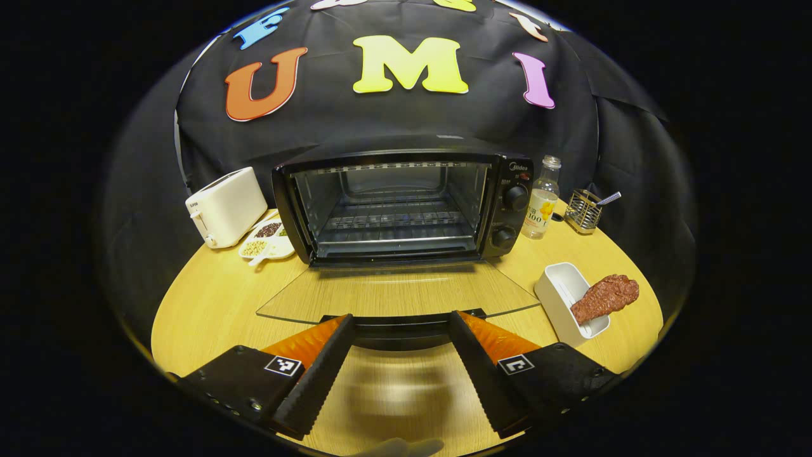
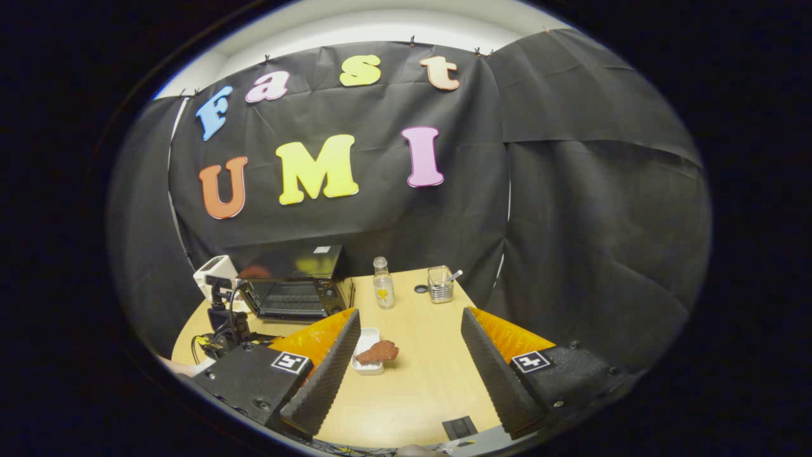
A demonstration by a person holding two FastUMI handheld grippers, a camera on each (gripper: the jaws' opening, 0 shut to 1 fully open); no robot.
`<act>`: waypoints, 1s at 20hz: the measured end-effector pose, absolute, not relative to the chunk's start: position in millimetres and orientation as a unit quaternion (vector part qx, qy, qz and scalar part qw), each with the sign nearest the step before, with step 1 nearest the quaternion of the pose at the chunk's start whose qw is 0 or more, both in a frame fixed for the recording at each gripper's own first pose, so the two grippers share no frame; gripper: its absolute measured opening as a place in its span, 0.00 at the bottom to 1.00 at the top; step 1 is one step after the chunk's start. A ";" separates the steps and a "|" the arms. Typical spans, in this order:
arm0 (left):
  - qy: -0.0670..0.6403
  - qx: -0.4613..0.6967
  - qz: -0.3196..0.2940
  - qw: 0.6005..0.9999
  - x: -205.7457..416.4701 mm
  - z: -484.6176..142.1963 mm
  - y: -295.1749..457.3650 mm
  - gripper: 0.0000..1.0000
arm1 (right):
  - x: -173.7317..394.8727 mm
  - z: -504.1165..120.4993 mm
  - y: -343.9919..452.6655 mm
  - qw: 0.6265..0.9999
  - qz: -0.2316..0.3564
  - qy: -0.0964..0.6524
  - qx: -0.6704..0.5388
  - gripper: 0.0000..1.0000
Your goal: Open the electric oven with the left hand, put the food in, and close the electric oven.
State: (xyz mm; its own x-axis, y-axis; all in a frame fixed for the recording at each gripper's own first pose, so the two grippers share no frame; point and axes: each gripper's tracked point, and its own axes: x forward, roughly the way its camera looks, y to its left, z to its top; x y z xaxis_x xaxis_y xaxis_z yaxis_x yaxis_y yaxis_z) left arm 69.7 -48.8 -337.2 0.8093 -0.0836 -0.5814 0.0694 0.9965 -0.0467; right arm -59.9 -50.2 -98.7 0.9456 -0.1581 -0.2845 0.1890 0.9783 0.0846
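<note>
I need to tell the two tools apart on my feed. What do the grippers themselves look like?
They look alike. The left gripper and the right gripper each have two long fingers with ridged, saw-toothed inner faces, set on black blocky bodies with small screws. Each body carries a square black-and-white marker tag. Orange panels sit behind the fingers.

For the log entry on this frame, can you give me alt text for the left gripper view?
The electric oven stands open on the wooden table, its glass door folded down flat toward the open left gripper. Right of the door, a piece of brown food rests on a white tray; a white toaster sits left of the oven.
</note>
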 end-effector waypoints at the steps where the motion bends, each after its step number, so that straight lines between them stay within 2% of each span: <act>1: 0.311 -0.010 -0.041 0.950 68.2 -340.2 -50.0 0.97 | -61.7 -100.6 -51.3 0.984 -0.089 0.142 0.053 1.00; 4: 0.327 -0.017 -0.039 0.944 62.5 -352.0 -54.4 0.96 | -64.0 -104.7 -52.8 0.983 -0.092 0.146 0.055 0.97; 9: 0.369 -0.020 -0.039 0.928 53.6 -377.7 -60.5 0.96 | -63.7 -111.8 -59.6 0.982 -0.098 0.152 0.054 1.00; 10: 0.374 -0.017 -0.040 0.927 53.2 -383.3 -60.4 0.87 | -63.2 -113.3 -59.8 0.982 -0.098 0.154 0.054 0.96; 11: 0.379 -0.014 -0.041 0.924 52.5 -387.0 -60.9 0.96 | -62.7 -115.3 -60.2 0.981 -0.099 0.156 0.053 0.97; 13: 0.388 -0.020 -0.038 0.921 52.6 -392.4 -59.9 0.95 | -62.7 -120.9 -59.5 0.981 -0.098 0.161 0.051 0.96; 14: 0.393 -0.028 -0.035 0.918 52.2 -393.4 -60.8 0.95 | -62.0 -124.1 -60.3 0.980 -0.098 0.164 0.049 1.00; 15: 0.394 -0.037 -0.032 0.918 50.9 -390.9 -61.2 0.94 | -61.3 -128.8 -60.5 0.980 -0.097 0.168 0.048 0.97; 16: 0.384 -0.043 -0.031 0.922 52.2 -386.1 -61.1 0.95 | -60.9 -133.0 -61.4 0.979 -0.096 0.172 0.049 1.00; 19: 0.358 -0.052 -0.025 0.932 52.0 -373.6 -54.3 0.94 | -55.7 -147.4 -65.7 0.977 -0.093 0.184 0.050 1.00; 20: 0.356 -0.051 -0.018 0.933 48.9 -370.7 -48.4 0.94 | -52.9 -151.9 -68.0 0.977 -0.091 0.188 0.051 0.97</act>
State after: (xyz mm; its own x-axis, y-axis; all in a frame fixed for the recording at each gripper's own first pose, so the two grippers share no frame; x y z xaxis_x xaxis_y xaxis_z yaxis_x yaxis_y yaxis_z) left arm 48.9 -48.4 -370.7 0.7452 -0.0701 -0.6632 -0.0028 0.9941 -0.1082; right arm -52.9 -68.0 -151.9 0.9125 -0.1585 -0.3770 0.1967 0.9783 0.0650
